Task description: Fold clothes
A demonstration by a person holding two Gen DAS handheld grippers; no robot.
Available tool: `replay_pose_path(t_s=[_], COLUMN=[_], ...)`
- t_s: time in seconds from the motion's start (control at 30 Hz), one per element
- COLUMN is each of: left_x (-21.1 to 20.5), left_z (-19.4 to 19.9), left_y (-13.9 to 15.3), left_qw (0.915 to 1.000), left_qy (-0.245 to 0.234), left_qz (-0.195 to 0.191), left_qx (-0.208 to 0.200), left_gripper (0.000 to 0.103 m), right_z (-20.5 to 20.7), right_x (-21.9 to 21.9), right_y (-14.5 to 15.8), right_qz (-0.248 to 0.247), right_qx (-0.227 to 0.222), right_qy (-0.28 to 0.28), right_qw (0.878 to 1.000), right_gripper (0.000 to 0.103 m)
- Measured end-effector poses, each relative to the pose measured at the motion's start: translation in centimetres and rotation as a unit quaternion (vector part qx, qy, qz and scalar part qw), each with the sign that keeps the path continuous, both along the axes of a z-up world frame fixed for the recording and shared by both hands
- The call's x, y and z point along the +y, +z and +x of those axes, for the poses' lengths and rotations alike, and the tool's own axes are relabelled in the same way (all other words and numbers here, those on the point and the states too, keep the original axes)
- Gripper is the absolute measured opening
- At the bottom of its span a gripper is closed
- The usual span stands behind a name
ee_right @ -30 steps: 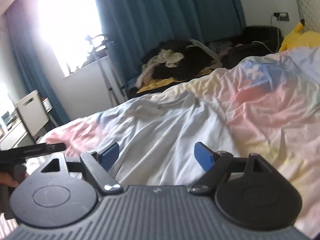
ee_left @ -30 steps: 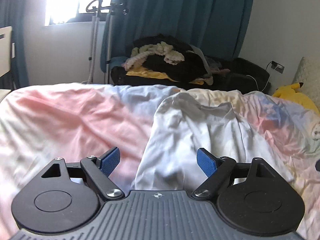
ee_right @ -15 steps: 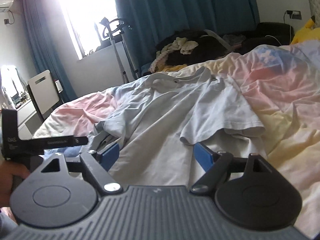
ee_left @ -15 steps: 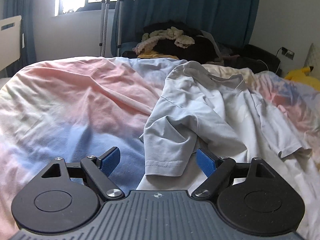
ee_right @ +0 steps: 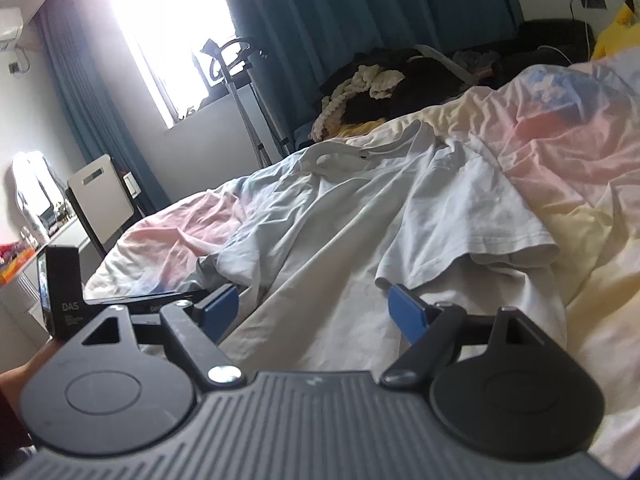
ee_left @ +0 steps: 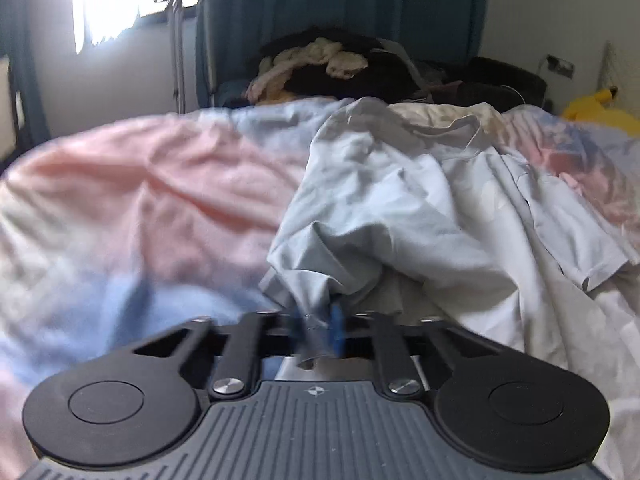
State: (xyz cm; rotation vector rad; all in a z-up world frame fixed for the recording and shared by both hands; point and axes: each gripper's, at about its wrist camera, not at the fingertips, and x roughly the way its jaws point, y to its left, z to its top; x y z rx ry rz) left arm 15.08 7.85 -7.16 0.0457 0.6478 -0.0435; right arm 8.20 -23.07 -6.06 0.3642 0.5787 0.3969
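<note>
Early stage — our left gripper [ee_left: 318,330] pinches shirt [ee_left: 400,208] sleeve hem, right gripper [ee_right: 312,312] spread, empty; shirt unfolded on bed [ee_left: 140,184].

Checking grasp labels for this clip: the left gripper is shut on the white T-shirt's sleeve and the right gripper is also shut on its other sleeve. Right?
Not quite. The left gripper is shut on the white T-shirt sleeve, as the left wrist view shows. But the right gripper is open: the right wrist view shows its blue fingers spread wide apart, with the other sleeve lying ungrasped ahead of them.
</note>
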Motion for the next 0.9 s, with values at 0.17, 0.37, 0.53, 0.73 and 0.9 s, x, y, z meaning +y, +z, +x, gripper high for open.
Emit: replay_pose_path(t_s=[0.17,0.37,0.53,0.73,0.9], left_x=[-1.2,-5.6,-11.2,-14.3,-11.2], left_z=[-0.3,-0.1,0.4,1.6,0.0], left_y=[3.0,5.5,4.7,0.4,0.2], left_qw=[0.9976,0.9886,0.9737,0.9697,0.9792], left_qy=[-0.028,-0.098,-0.188,-0.22,-0.202], left_qz=[0.056,0.089,0.101,0.094,0.01], left_qx=[-0.031,-0.073,-0.079,-0.049,-0.021], left_gripper=[0.008,0.008,0.008,0.018,0.068], right_z=[0.4,1.1,1.8,2.2,2.4], right_x=[-1.1,-2.6,-4.6,-6.7,-7.9], right_y=[0.0,-0.5,-1.0,-1.5,-2.1], right_qz=[0.035,0.064,0.091,0.122,0.138], right_qx=[0.009,0.026,0.041,0.057,0.071], right_qy=[-0.007,-0.03,-0.068,-0.112,-0.13], right_qw=[0.999,0.997,0.993,0.985,0.979], right_gripper=[0.083,0.083,0.083,0.083,0.083])
